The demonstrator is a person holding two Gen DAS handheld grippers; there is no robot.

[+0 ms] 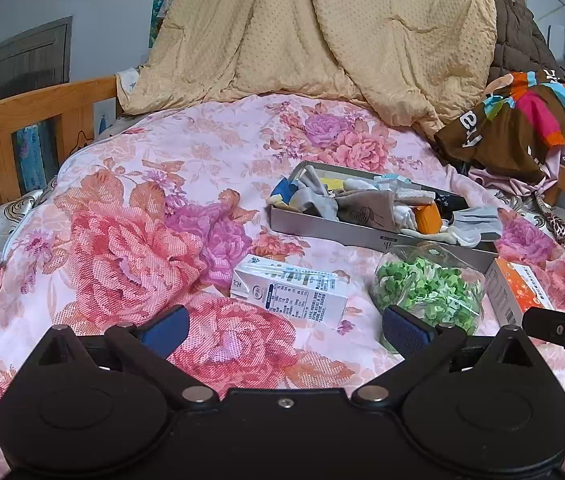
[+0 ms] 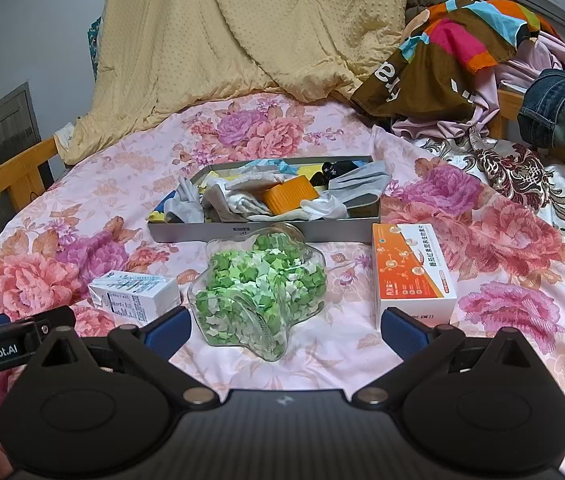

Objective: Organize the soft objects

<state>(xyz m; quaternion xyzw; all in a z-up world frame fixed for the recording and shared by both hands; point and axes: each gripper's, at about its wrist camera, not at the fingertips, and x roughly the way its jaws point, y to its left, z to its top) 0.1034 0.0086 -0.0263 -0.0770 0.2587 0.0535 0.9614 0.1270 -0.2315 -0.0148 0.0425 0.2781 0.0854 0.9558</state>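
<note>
Covering most of both views is the bed [image 1: 130,184], its floral quilt spreading out under everything. A tan blanket [image 1: 322,28] is hanging across the bed's far edge, and a heap of clothes [image 2: 462,52] is piling up at the far right corner. Lying near the middle of the bed is the grey tray [image 2: 266,232], holding a jumble of socks [image 2: 358,186] and an orange block [image 2: 290,199]. A clear star-shaped jar [image 2: 258,292] of green paper stars is sitting just in front of the tray's near wall, standing between the tray and the right gripper [image 2: 285,330]. To the jar's left a milk carton [image 1: 290,294] is lying on its side; to its right an orange-and-white box [image 2: 412,272] is resting flat.

Both tools are hovering over the bed's near edge. The left gripper [image 1: 285,328] is spreading its blue fingers [image 1: 166,326] wide with nothing between them, the carton just ahead. The right gripper's fingers [image 2: 402,332] are likewise gaping and empty, flanking the jar's near end. The socks are lying well beyond both.
</note>
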